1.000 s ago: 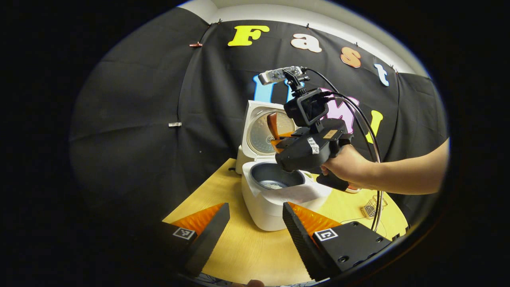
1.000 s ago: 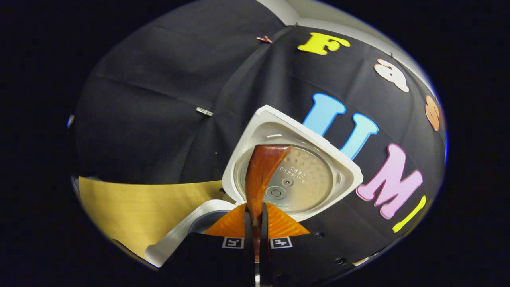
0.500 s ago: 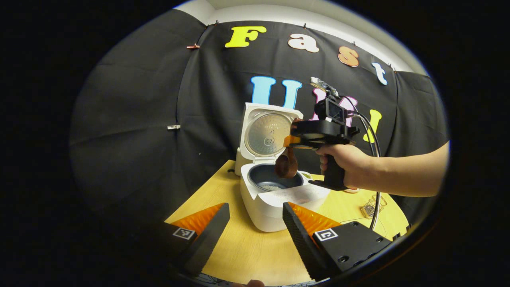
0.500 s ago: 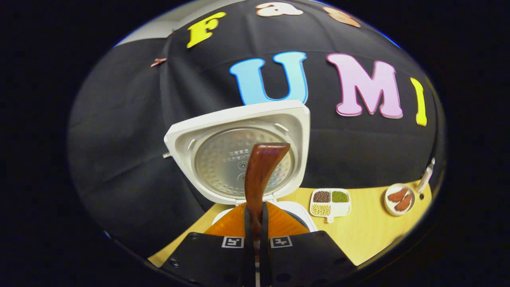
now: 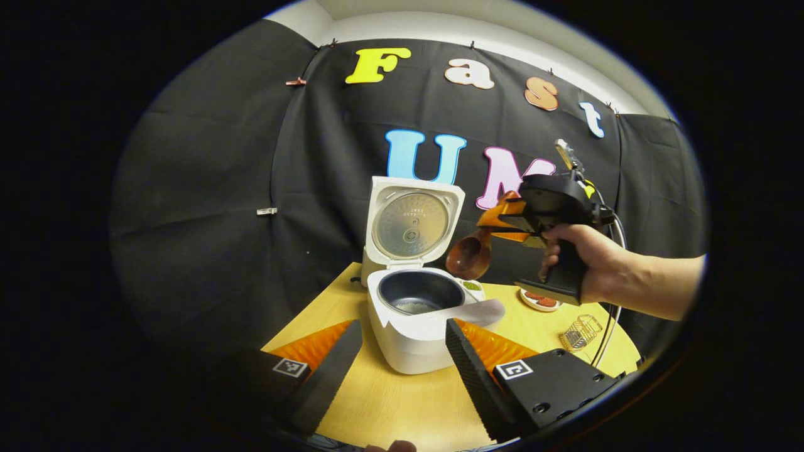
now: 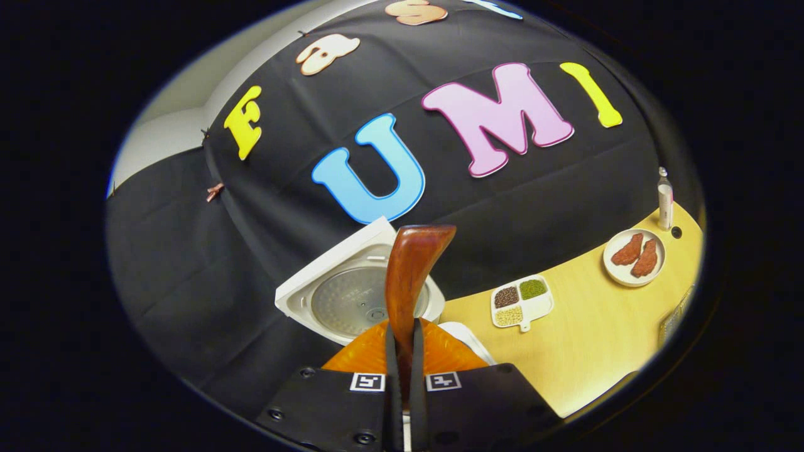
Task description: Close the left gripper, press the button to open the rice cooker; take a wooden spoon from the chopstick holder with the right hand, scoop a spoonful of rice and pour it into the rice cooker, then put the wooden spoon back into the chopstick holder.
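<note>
Right gripper [image 6: 402,351]: fingers clamped on my wooden spoon [image 6: 408,276], bowl hanging beside the open rice cooker [image 5: 414,314]. Left gripper [image 5: 402,358]: fingers apart, idle. Risk, as I judge: spoon twisting in the clamp, missing the wire chopstick holder [image 5: 581,331].

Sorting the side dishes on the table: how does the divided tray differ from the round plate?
The divided tray is squarish with compartments, holding dark, green and pale grains; one compartment looks empty. The round plate is undivided and holds two reddish-brown pieces. The tray lies nearer the rice cooker; the plate sits farther along the table. Both are white.
</note>
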Motion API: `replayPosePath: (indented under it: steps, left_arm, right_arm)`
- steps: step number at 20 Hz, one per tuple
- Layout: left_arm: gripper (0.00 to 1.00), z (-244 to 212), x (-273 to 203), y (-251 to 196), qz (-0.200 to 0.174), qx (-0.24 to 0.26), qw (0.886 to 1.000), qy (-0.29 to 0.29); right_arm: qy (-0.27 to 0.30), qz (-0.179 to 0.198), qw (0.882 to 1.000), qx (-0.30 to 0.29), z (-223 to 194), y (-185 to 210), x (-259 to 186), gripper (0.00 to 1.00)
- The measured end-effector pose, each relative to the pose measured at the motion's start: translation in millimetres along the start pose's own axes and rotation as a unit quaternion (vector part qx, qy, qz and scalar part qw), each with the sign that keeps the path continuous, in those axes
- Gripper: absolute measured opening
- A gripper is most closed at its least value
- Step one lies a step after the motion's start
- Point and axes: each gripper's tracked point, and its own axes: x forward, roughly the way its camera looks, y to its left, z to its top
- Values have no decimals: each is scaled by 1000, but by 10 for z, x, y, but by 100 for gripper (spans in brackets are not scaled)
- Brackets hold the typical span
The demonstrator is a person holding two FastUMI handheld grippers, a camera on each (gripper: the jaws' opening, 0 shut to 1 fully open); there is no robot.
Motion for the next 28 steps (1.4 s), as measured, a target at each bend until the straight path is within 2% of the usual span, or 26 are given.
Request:
replayPosePath:
  steps: [3, 6, 13, 17, 20, 25, 28]
  left_arm:
    - [93, 38, 10, -148, -5, 4, 1000, -5]
    - [93, 37, 22, -303, -11, 5, 1000, -6]
    - [93, 53, 51, -661, -24, 21, 999, -9]
    - [93, 54, 78, -848, -32, 11, 999, -6]
    - [93, 66, 88, -940, -24, 12, 1000, -5]
    - [93, 74, 20, -1028, -5, 37, 999, -5]
    - [93, 29, -28, -1063, 1, 26, 1000, 2]
  right_arm:
    - [-19, -1, 999, 34, 343, -301, -425, 9]
    - [-50, -13, 998, 28, 717, -682, -862, 9]
    - [-102, -74, 992, 19, 1259, -1872, -1733, 9]
    - [-103, -124, 987, 8, 1222, -2676, -2028, 9]
    - [-92, -155, 984, -5, 1078, -3201, -2101, 9]
    - [-68, -176, 981, -43, 827, -3804, -1933, 9]
    - [-52, -175, 982, -50, 648, -3993, -1772, 9]
